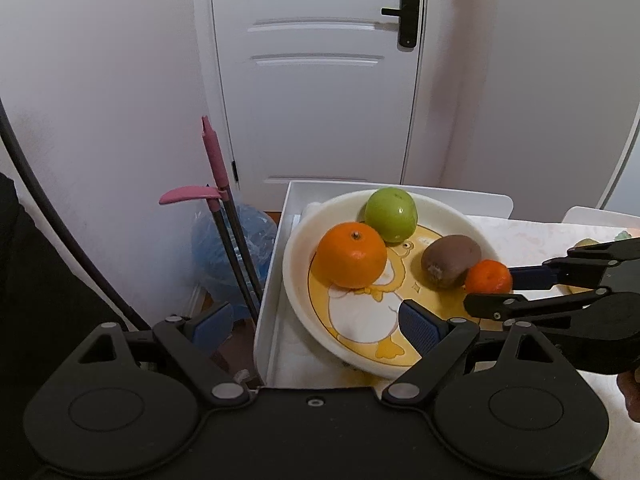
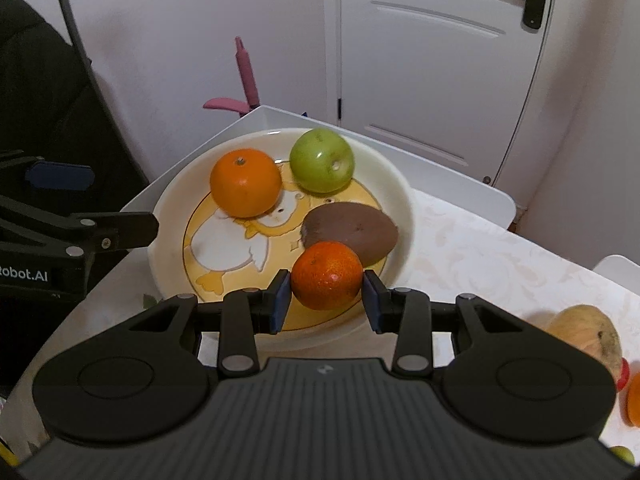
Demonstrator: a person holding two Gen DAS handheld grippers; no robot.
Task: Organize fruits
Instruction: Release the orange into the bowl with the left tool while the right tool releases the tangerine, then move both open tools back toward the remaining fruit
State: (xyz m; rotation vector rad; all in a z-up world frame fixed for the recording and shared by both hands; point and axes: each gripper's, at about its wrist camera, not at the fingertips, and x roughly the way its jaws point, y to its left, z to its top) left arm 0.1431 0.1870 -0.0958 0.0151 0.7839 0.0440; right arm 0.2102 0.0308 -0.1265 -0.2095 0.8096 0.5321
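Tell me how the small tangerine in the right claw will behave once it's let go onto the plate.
The small tangerine is round, so it will likely roll toward the plate's dished centre. The kiwi right behind it may stop it. Its peel looks soft, so the right claw should not squeeze hard.

You are losing part of the plate (image 2: 400, 184) under your right tool (image 2: 326, 300), and the small mandarin (image 2: 326, 274) is covering one end of the kiwi (image 2: 352, 228). At the right edge, an orange fruit (image 2: 634, 400) is getting cut off, beside a blurred yellowish fruit (image 2: 588, 332).
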